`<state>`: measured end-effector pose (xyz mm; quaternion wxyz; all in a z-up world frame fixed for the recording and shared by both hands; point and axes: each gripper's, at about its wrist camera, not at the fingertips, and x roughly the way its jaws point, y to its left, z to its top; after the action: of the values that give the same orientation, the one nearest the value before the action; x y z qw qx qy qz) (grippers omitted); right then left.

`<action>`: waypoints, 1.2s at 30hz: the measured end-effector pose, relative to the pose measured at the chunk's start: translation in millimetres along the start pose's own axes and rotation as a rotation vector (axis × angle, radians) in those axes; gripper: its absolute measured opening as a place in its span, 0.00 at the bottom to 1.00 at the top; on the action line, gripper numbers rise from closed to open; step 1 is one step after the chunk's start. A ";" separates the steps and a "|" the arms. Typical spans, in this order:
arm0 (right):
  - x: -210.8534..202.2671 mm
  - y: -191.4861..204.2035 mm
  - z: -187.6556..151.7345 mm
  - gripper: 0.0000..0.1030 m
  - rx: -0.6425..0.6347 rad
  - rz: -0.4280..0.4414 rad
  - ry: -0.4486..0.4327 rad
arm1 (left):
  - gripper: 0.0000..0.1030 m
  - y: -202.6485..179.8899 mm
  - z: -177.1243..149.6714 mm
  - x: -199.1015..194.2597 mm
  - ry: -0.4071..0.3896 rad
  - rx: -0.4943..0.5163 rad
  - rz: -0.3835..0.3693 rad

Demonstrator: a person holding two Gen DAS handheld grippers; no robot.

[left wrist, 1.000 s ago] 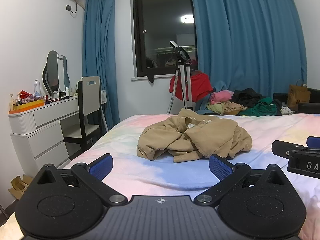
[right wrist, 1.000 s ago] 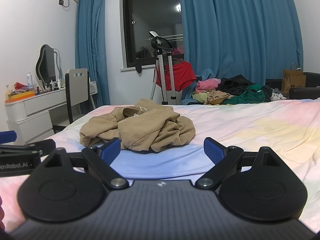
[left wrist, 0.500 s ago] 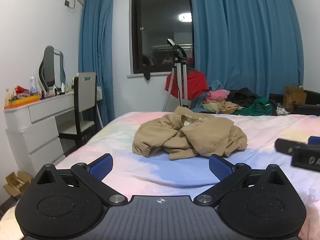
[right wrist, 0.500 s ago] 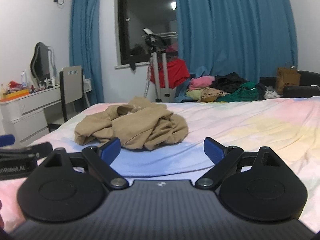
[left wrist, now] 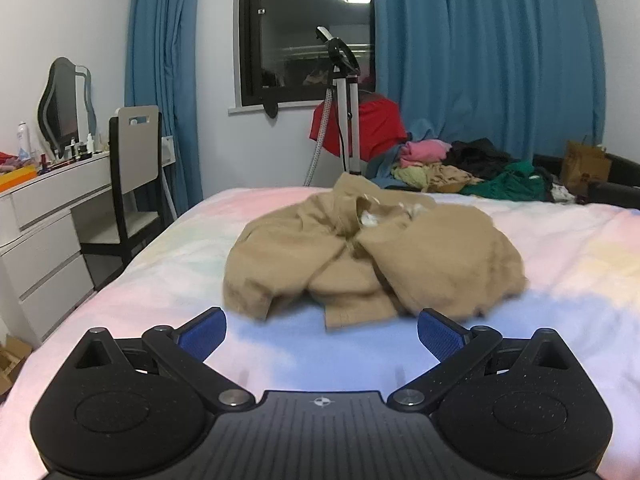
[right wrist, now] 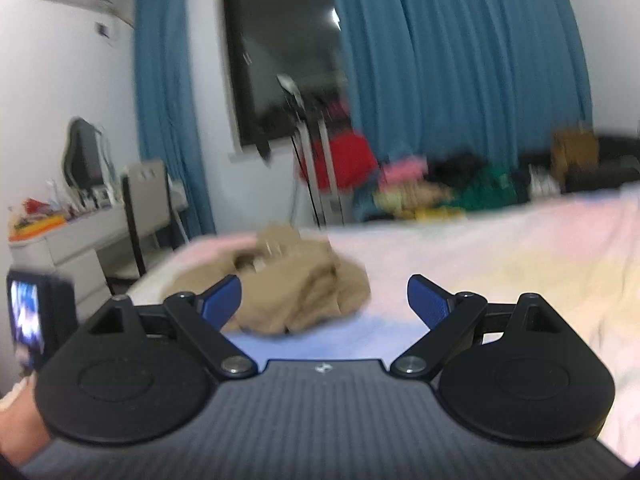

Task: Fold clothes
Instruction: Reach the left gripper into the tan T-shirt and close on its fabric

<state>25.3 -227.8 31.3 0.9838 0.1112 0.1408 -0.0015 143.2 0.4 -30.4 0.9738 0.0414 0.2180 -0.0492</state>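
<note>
Reach stage, by the look of it: nothing grasped, folding not begun.

Tan garment (left wrist: 360, 256) lying crumpled in a heap on the bed (left wrist: 560, 248), toward the side nearer the white dresser (left wrist: 44, 240), with a pile of other clothes (left wrist: 460, 168) well beyond the garment under the blue curtain (left wrist: 480, 60).

Left hand-held gripper (left wrist: 322, 330) released, blue pads spread wide, empty, just short of the garment's near hem and hovering over bare sheet. Right hand-held gripper (right wrist: 324, 300) likewise released and empty; garment (right wrist: 288, 284) seen mostly behind its left pad, so offset to the garment's right side. Right wrist view blurred, so fine detail of the cloth edge not readable there.

To do the reach well, probably:
- Pick an identifiable edge rather than the middle of the heap; a collar-like opening with pale lining (left wrist: 368, 216) near the garment's top, hem-like flap nearest the left hand-held gripper.
- Come in low and shallow along the sheet, one pad under a single layer, not several folds.
- Avoid pinching the bed sheet together with the garment.
- Take two separate points on the garment, one per hand-held gripper, then lift and spread flat before any fold.
- Sleeves buried in the heap; locations not discernible, so worth shaking out first.
</note>
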 end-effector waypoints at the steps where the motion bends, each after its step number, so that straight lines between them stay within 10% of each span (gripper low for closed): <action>1: 6.7 -6.0 -2.7 0.89 0.030 0.025 0.032 | 0.99 0.0 7.0 14.9 0.010 -0.007 0.002; 14: 76.5 -42.6 -24.7 0.89 0.124 0.101 0.091 | 0.83 -37.5 74.5 162.1 0.053 0.012 0.116; 17: 86.5 -49.0 -28.8 0.89 0.123 0.092 0.088 | 0.54 -35.9 78.9 187.0 0.148 0.002 0.220; 19: 91.7 -52.4 -30.8 0.89 0.130 0.096 0.087 | 0.17 -26.9 85.0 189.8 0.168 -0.055 0.234; 27: 85.0 -47.3 -28.7 0.89 0.124 0.124 0.044 | 0.06 -4.0 106.3 87.2 -0.010 -0.132 0.075; 36: 54.6 -17.4 -27.9 0.89 -0.003 0.115 -0.004 | 0.05 -14.4 75.4 -96.0 -0.172 0.026 -0.140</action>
<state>69.4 -237.1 -13.8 0.9827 0.1175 0.1320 0.0551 87.0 -14.1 77.9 0.9825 0.0343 0.1355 -0.1233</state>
